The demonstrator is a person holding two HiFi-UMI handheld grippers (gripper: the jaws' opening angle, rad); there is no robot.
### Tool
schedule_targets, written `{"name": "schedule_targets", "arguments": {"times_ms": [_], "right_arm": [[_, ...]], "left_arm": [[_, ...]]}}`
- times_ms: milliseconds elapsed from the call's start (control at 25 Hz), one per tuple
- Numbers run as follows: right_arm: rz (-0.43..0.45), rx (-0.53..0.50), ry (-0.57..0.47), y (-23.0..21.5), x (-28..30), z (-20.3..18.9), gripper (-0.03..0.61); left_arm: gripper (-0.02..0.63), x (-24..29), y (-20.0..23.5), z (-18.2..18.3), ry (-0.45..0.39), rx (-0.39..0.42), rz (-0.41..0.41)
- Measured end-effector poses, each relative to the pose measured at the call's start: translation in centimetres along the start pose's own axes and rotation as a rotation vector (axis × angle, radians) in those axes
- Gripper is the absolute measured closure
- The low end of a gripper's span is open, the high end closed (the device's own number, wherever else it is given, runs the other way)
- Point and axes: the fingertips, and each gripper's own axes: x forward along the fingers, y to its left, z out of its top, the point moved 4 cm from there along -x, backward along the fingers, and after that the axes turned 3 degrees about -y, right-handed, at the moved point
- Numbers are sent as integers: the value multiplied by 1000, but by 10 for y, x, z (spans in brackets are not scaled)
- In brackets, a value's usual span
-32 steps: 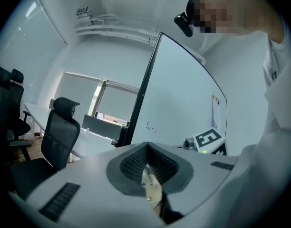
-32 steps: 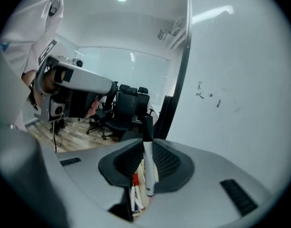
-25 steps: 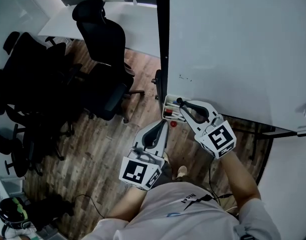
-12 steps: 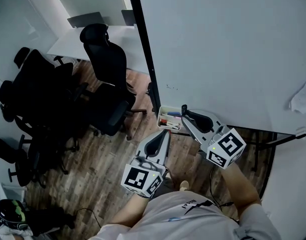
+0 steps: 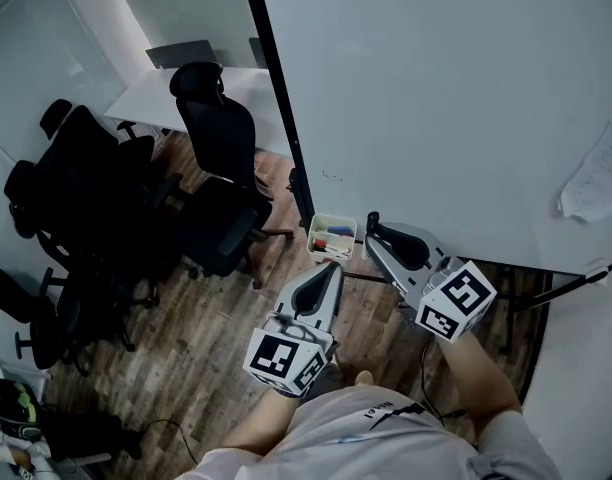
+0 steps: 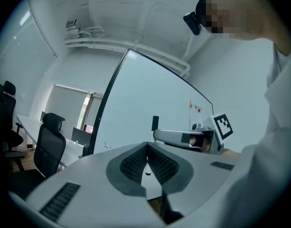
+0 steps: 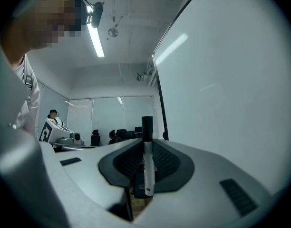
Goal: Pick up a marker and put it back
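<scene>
A white marker with a black cap [image 7: 146,146] stands upright between the jaws of my right gripper [image 7: 146,163], which is shut on it. In the head view the marker's cap [image 5: 371,218] pokes out of the right gripper [image 5: 375,232], just right of the small white marker tray [image 5: 314,250] at the foot of the whiteboard [image 5: 436,98]. The tray holds a few more markers, red and blue. My left gripper [image 5: 333,267] hangs below the tray, jaws closed together with nothing between them [image 6: 146,148]. The left gripper view also shows the right gripper [image 6: 183,137] with the cap [image 6: 155,123] sticking up.
Several black office chairs [image 5: 216,138] crowd the wooden floor [image 5: 216,328] at left, by a white desk [image 5: 176,93]. A paper sheet [image 5: 591,173] hangs on the whiteboard's right side. The board's black frame post [image 5: 281,118] runs down to the tray.
The right gripper, with the marker in it, has come off the tray and now sits to its right. The head camera has tilted, and the left gripper stays shut below.
</scene>
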Motion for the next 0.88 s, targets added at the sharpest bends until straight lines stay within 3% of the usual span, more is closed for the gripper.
{"name": "schedule_targets", "arguments": {"times_ms": [880], "right_arm": [[41, -2, -18, 33, -24, 17, 506]], "left_arm": [[603, -26, -33, 12, -8, 31, -6]]}}
